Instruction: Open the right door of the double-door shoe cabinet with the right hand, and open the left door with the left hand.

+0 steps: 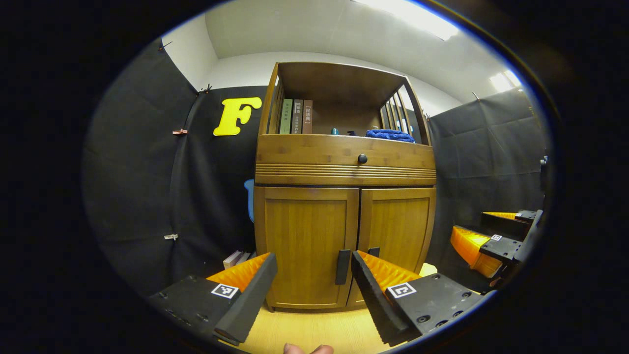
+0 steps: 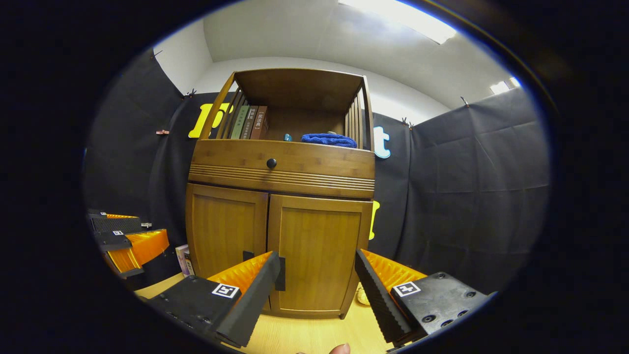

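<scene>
**Cabinet shut, both grippers spread**

Left gripper view: the left gripper (image 1: 312, 290) has its two fingers spread, holding nothing. The cabinet (image 1: 344, 167) stands ahead, its left door (image 1: 305, 246) and right door (image 1: 397, 231) closed. Two handles (image 1: 342, 267) meet at the centre seam. Three books (image 1: 297, 117) and one blue cloth (image 1: 389, 135) sit on the shelf. The right gripper (image 1: 496, 241) is at right.

Right gripper view: the right gripper (image 2: 317, 290) is likewise spread and empty, near the right door (image 2: 319, 255). One drawer knob (image 2: 271, 163) sits above.
</scene>
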`<action>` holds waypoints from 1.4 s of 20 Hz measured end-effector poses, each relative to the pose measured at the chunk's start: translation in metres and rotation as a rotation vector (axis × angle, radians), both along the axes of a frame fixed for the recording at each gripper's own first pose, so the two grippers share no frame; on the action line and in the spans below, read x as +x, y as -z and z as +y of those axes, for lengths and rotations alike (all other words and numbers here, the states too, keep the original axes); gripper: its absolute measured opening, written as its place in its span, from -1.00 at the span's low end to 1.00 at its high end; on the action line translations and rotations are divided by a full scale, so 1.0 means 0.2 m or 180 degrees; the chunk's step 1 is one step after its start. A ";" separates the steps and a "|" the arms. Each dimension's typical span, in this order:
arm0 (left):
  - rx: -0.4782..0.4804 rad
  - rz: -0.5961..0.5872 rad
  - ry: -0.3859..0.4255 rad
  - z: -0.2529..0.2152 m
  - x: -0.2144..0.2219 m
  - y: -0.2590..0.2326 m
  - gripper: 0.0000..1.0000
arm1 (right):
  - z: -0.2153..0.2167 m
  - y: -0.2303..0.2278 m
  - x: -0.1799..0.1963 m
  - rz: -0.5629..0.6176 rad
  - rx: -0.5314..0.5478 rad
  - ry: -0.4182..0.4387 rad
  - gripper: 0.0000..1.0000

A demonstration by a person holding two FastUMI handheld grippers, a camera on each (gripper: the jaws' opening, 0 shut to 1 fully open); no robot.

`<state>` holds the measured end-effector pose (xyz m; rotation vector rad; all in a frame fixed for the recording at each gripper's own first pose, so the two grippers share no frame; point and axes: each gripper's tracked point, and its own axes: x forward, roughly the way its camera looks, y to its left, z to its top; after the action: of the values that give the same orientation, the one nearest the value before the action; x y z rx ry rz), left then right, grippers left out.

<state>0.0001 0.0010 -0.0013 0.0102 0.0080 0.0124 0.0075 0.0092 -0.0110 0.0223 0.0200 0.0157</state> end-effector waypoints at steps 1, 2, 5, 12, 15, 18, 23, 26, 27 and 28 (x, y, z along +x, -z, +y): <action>-0.0002 0.0006 -0.0007 0.00 -0.01 0.00 0.88 | 0.02 0.02 0.02 0.0030 0.0024 -0.0031 0.94; -0.0003 0.0009 -0.0018 0.01 0.00 -0.01 0.88 | 0.04 0.04 0.06 0.0075 0.0047 -0.0075 0.94; -0.0005 0.0006 -0.0046 0.01 0.01 0.02 0.88 | 0.11 0.13 0.19 0.0156 0.0103 -0.0165 0.95; -0.0019 0.0044 -0.0086 0.04 0.04 0.02 0.88 | 0.29 0.42 0.54 0.0434 0.0144 -0.0360 0.95; 0.0001 0.0073 -0.0116 0.05 0.07 0.04 0.88 | 0.33 0.61 0.67 0.0668 0.0241 -0.0354 0.95; -0.0023 0.0116 -0.0152 0.06 0.10 0.06 0.88 | 0.37 0.76 0.78 0.0805 0.0358 -0.0347 0.96; -0.0030 0.0176 -0.0203 0.09 0.13 0.06 0.88 | 0.42 0.95 0.93 0.0963 0.0396 -0.0314 0.92; -0.0019 0.0204 -0.0225 0.13 0.20 0.06 0.89 | 0.45 1.00 1.01 0.0966 0.0351 -0.0331 0.55; -0.0021 0.0211 -0.0236 0.13 0.19 0.06 0.89 | 0.47 1.01 1.02 0.0965 0.0358 -0.0334 0.24; -0.0025 0.0221 -0.0243 0.14 0.19 0.06 0.83 | 0.48 1.02 1.04 0.0979 0.0375 -0.0343 0.10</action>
<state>0.0378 0.0281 -0.0137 0.0024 0.0777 0.0885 0.2160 0.1059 -0.2158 0.1414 0.3281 0.1212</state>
